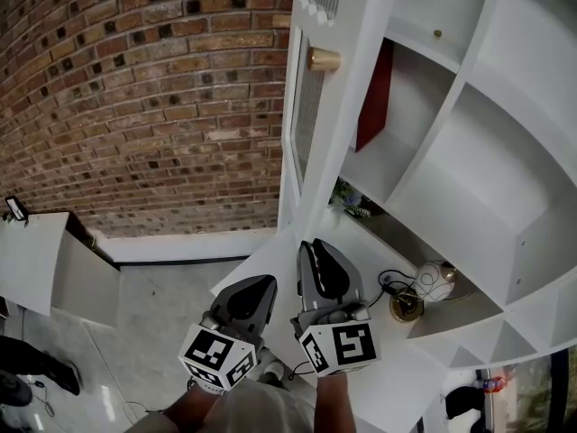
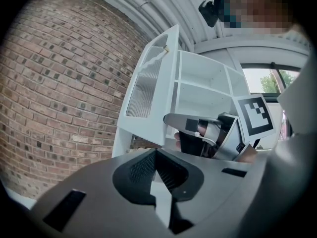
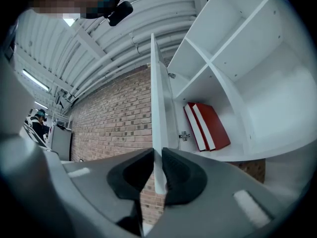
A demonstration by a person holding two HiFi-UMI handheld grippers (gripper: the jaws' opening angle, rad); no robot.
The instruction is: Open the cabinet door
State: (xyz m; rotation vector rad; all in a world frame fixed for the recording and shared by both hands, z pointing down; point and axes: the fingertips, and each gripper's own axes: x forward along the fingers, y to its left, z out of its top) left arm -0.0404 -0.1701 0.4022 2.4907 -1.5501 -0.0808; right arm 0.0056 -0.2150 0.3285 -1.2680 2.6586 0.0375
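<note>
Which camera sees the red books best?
The right gripper view: the two red books lean on a shelf, in full sight. In the head view the books are just a narrow red strip. The left gripper view shows none of them.

Books (image 3: 208, 125) lean inside the cabinet (image 3: 247, 58), right of its door (image 3: 159, 123).

Light: even daylight; my white cabinet (image 1: 487, 152) reads bright, shadows faint.
Glare: window (image 2: 267, 81) washes out.
Distortion: both gripper views bulge strongly, with black corners.
Focus: my near jaws look soft.
</note>
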